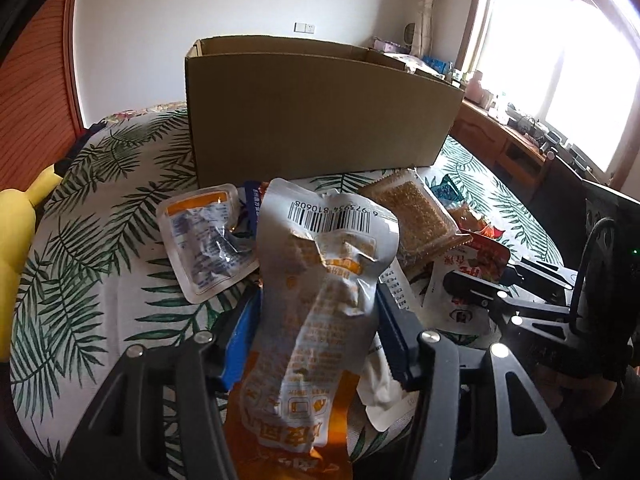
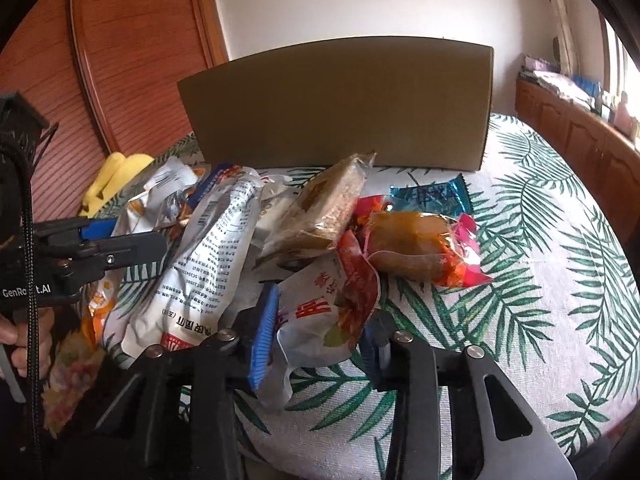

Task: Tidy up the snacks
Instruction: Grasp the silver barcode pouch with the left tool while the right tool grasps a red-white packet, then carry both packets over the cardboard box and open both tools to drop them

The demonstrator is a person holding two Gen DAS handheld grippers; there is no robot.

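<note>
One cardboard box (image 1: 320, 112) stands on the leaf-print cover, and one yellow plush toy (image 1: 16, 240) lies at its edge. At least seven snack packets can be counted in the pile (image 2: 304, 232), overlapping too much for an exact total. Two grippers are in view.

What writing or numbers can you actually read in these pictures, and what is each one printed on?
"6 975934 810608", seen upside down: under the barcode on the silver and orange packet held in the left gripper.
"GenRo..t.AI", partly hidden by a cable: on the left gripper's black body.
Chinese print on the white packet and the red and white packet in the right gripper: too small or crumpled to read.
</note>
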